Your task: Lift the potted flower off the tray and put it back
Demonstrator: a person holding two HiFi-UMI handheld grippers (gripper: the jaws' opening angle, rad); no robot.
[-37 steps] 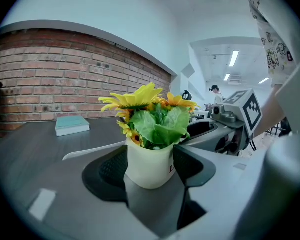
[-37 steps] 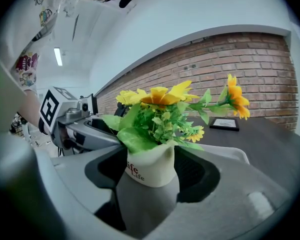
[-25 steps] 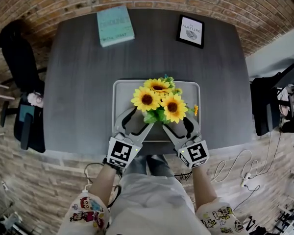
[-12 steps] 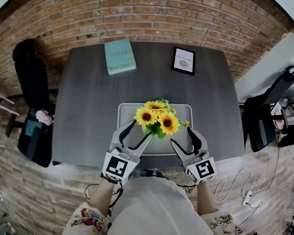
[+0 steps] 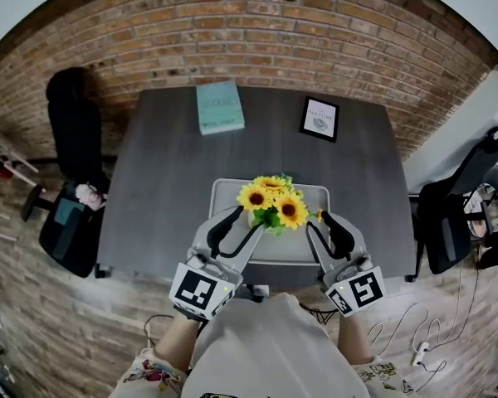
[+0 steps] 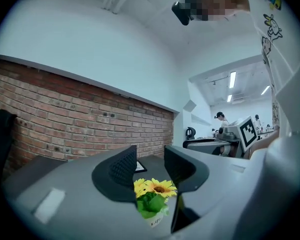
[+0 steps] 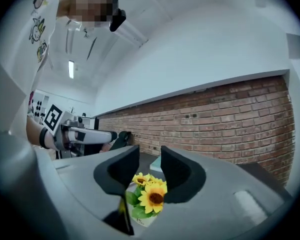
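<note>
The potted sunflowers (image 5: 272, 204) stand in a white pot on the grey tray (image 5: 223, 191) in the middle of the dark table. Both grippers hover level on the near side of the flowers, apart from them. My left gripper (image 5: 237, 228) is at the tray's front left and my right gripper (image 5: 328, 229) at its front right. The jaws of both are closing with nothing between them. In the left gripper view the flowers (image 6: 153, 190) show beyond and below the left gripper (image 6: 150, 165). The right gripper (image 7: 149, 168) likewise frames the flowers (image 7: 150, 194) from a distance.
A teal book (image 5: 219, 106) and a framed picture (image 5: 320, 118) lie at the table's far side before a brick wall. A black chair (image 5: 70, 136) stands to the left of the table, another (image 5: 463, 196) to the right. Cables trail on the floor (image 5: 415, 338) at the right.
Both grippers have risen from beside the pot and drawn back toward the tray's front, and their jaws have narrowed. The head view has lifted too, so the table looks smaller.
</note>
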